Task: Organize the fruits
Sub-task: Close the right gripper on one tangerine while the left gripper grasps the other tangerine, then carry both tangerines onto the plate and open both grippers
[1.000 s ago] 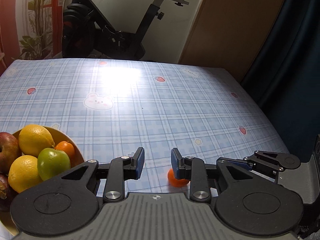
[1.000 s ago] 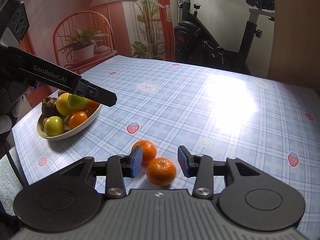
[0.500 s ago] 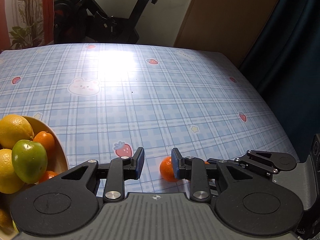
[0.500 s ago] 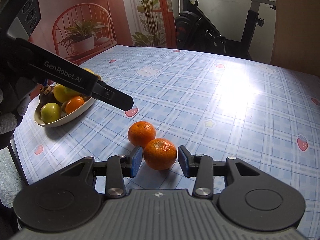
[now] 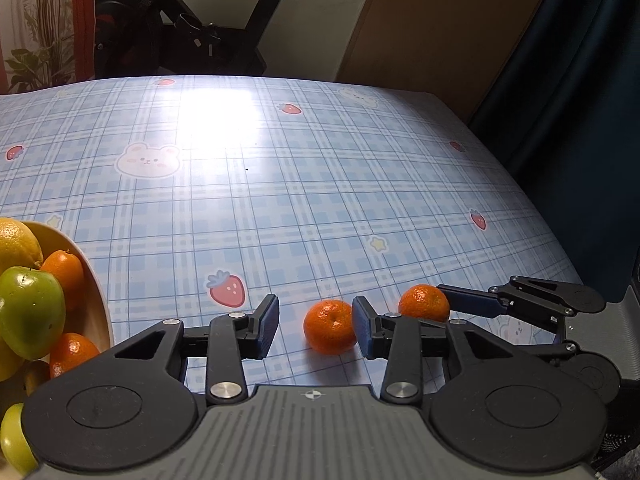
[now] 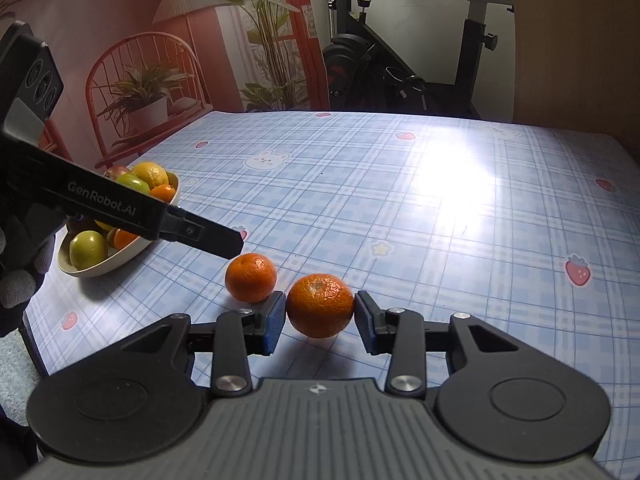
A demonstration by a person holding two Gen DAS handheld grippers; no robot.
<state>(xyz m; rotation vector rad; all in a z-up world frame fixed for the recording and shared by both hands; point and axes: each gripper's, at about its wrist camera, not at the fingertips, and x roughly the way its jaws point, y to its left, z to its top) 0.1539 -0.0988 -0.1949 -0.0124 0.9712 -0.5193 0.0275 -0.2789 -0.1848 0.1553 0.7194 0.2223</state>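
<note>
Two tangerines lie side by side on the blue plaid tablecloth. My left gripper [image 5: 316, 330] is open and its jaws are opening; one tangerine [image 5: 330, 326] lies between its fingers, close to the right one and not pressed. The other tangerine [image 6: 320, 306] sits between the pads of my right gripper [image 6: 320, 326], whose jaws are closing, both pads against its sides. The same fruit [image 5: 424, 302] shows in the left wrist view with a right finger [image 5: 472, 304] on it. A beige bowl [image 6: 120, 260] at the left holds lemons, green apples and tangerines.
The bowl's rim [image 5: 98, 308] is close to my left gripper's left side. A gloved hand [image 6: 20, 272] holds the left gripper. The table's right edge [image 5: 560, 248] drops off by a dark curtain [image 5: 580, 80]. An exercise bike [image 6: 384, 80] and a plant chair [image 6: 144, 92] stand beyond.
My left gripper sank toward the table and widened, and a tangerine now lies between its fingers. My right gripper slid forward around the other tangerine and narrowed onto it.
</note>
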